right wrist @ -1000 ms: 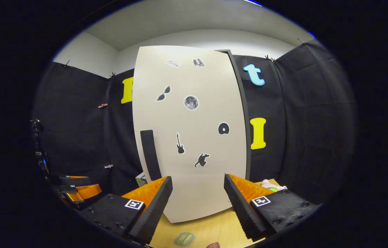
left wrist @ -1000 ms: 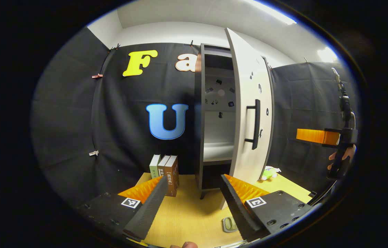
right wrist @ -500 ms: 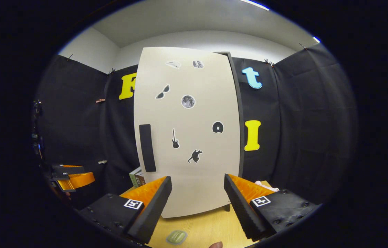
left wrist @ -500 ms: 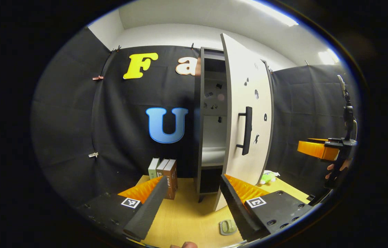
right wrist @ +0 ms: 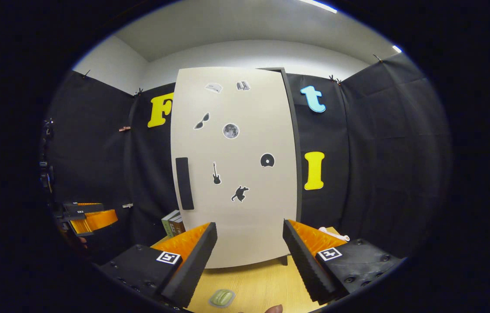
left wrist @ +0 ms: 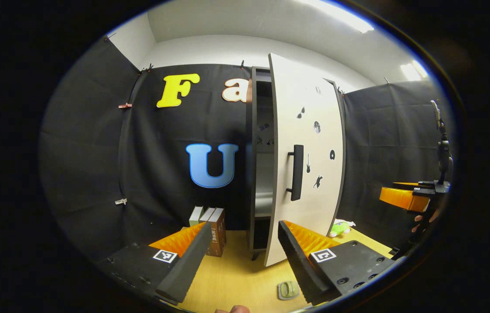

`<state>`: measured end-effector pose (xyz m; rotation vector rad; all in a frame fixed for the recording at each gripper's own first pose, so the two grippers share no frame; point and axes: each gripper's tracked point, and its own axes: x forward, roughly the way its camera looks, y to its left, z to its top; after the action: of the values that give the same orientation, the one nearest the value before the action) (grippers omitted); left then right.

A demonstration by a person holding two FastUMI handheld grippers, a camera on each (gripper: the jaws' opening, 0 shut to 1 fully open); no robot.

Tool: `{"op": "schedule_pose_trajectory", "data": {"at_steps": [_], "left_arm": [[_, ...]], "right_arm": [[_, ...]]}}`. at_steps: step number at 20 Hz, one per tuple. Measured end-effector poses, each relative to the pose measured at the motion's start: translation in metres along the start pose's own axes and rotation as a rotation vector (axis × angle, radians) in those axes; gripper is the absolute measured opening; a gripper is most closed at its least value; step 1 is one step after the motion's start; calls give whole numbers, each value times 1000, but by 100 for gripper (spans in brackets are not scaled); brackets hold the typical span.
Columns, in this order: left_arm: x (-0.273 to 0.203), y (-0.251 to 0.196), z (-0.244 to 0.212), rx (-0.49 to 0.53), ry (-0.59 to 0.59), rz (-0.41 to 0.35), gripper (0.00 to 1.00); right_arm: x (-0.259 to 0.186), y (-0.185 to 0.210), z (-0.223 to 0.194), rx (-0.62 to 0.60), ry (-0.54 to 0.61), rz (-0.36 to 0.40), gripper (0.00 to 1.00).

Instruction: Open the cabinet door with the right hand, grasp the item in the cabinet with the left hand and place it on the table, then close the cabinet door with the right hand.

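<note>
Cabinet door (left wrist: pixel 310 161) swung nearer shut, both tongs spread wide, empty

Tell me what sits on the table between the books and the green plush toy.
In the left gripper view, the cabinet with its part-open door stands between the books and the green plush toy.

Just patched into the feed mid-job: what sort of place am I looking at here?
Most likely a staged recording booth, not a real home: black cloth walls all round, one tall cabinet with a stickered door standing on a wooden table, and a few books as props.
</note>
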<state>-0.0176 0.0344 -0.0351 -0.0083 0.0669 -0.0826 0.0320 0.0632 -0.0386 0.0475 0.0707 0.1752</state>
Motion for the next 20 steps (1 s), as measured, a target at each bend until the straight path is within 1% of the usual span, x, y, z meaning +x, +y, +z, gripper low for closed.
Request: {"op": "schedule_pose_trajectory", "data": {"at_steps": [5, 20], "left_arm": [[-10, -5, 6, 25, -14, 8, 95], [-22, -21, 9, 37, -15, 22, 96]], "right_arm": [[-9, -1, -1, -11, -3, 6, 98], [-25, -20, -2, 8, 1, 2, 98]]}}
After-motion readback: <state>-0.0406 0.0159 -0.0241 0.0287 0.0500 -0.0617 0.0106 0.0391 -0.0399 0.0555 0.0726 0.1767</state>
